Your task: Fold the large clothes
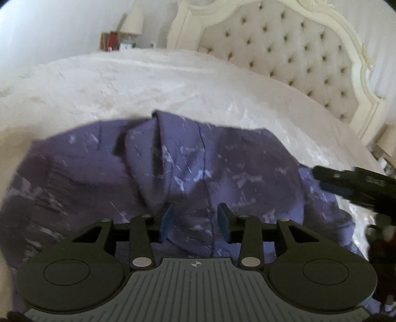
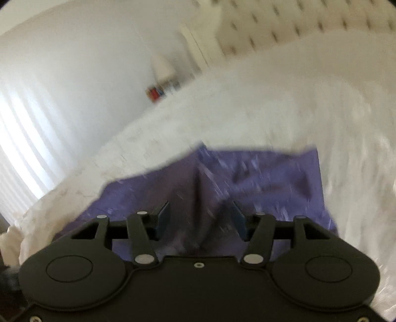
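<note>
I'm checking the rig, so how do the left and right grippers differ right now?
The left gripper has a ribbed grey body; the right gripper has a plain black one. The left's jaws stand narrower, the right's wider. Both are open with blue pads, empty, above the purple garment.

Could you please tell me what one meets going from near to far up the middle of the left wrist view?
Left claw → purple garment → white bedspread → nightstand clutter and lamp at the wall.
</note>
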Demonstrator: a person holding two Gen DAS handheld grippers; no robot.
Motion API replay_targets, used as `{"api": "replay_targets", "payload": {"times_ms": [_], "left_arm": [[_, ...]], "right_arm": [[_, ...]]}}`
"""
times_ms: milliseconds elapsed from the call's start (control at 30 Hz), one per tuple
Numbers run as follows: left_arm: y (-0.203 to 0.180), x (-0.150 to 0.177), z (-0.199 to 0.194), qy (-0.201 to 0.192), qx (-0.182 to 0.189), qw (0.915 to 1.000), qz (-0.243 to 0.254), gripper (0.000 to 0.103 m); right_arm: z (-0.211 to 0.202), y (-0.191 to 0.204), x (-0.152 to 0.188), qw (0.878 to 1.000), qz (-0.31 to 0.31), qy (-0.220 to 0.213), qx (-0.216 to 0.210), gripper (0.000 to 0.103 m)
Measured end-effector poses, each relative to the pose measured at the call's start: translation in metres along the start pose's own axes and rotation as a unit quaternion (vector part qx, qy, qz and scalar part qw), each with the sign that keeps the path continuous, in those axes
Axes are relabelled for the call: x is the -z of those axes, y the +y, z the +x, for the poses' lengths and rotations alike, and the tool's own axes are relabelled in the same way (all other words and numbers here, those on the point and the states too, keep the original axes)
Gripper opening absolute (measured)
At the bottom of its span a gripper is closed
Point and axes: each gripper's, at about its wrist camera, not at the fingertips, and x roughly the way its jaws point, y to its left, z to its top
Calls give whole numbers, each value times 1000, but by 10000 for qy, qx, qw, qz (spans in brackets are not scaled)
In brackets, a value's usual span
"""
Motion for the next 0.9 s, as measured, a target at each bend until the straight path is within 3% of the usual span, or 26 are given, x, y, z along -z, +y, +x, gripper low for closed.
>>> {"api": "replay_targets", "payload": {"times_ms": [133, 267, 400, 500, 667, 900], "left_arm": [[-1, -5, 2, -67, -160, 9998, 12, 39], [1, -3, 17, 24, -324, 9994, 99, 39], [6, 6, 24, -95, -235, 9992, 315, 39], [12, 15, 22, -278, -95, 9991, 299, 39], [20, 19, 20, -466, 83, 9989, 39, 39], [19, 20, 23, -514, 26, 9987, 43, 39]], "right_arm": [[-15, 33, 7, 9954, -906, -238, -193, 61], [7, 53, 25, 9884, -1511, 146, -95, 60], [33, 38, 45, 9875, -1413, 576, 384, 57], [27, 23, 52, 9901, -1242, 520, 400, 56], [25, 28, 66, 9872, -1467, 360, 503, 57], [28, 32, 65, 9882, -1439, 239, 476, 58]]}}
